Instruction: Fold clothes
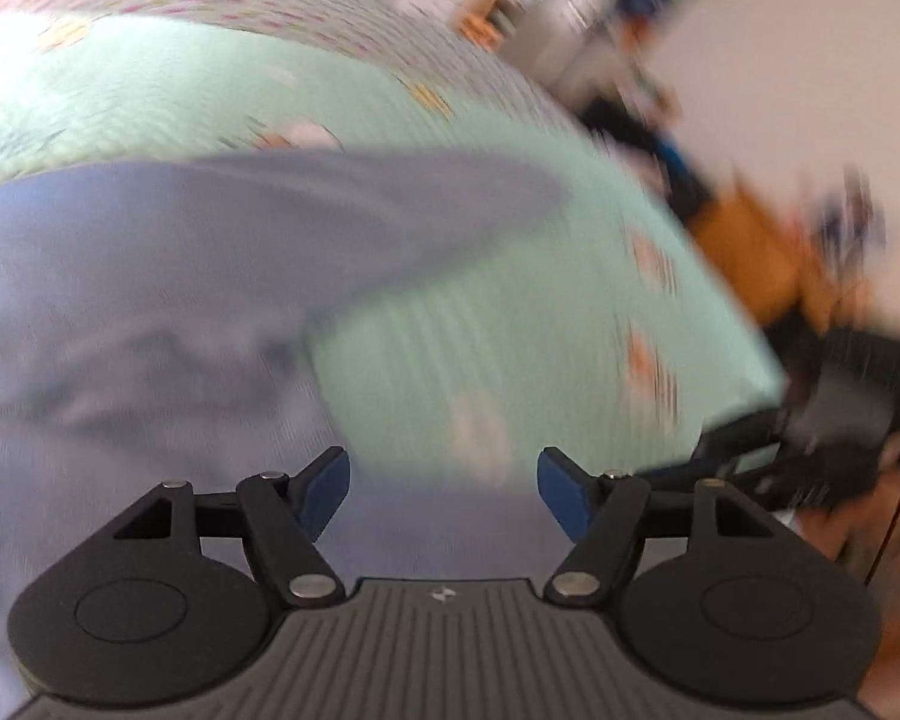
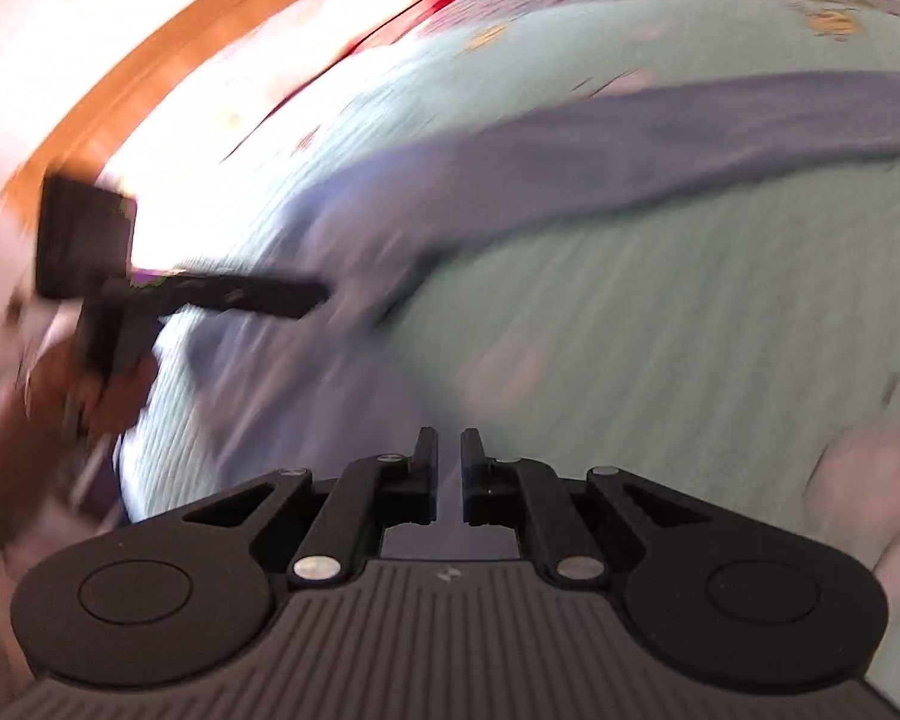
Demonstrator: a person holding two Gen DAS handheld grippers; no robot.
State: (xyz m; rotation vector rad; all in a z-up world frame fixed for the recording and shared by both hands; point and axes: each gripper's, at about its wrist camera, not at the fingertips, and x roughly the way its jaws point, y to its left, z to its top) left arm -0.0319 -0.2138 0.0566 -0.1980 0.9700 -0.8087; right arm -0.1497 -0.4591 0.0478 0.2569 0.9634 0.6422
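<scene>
Blur: heavy in both views, fine detail unreadable.
Left wrist, left gripper (image 1: 444, 483): jaws spread wide, blue pads (image 1: 324, 489) well apart, nothing between them.
Left wrist, garment (image 1: 150, 276): lavender-blue cloth spread on the bed, filling the left and lower part of the view, one long strip reaching right across the cover; passes under the jaws, contact cannot be told.
Left wrist, bed cover (image 1: 498, 324): mint green with small orange-and-white prints, bare to the right of the garment.
Left wrist, right gripper (image 1: 810, 450): black, blurred, at the bed's right edge.
Right wrist, right gripper (image 2: 449, 468): jaws nearly closed, narrow slit left; lavender cloth seen in the slit, whether pinched or just behind cannot be told.
Right wrist, garment (image 2: 570, 168): long strip running from upper right toward centre-left on the bed cover (image 2: 690, 312).
Right wrist, left gripper (image 2: 168, 291): black, far left over the garment's edge, held by a hand (image 2: 99, 390).
Right wrist, bed frame (image 2: 168, 54): wooden, upper left.
</scene>
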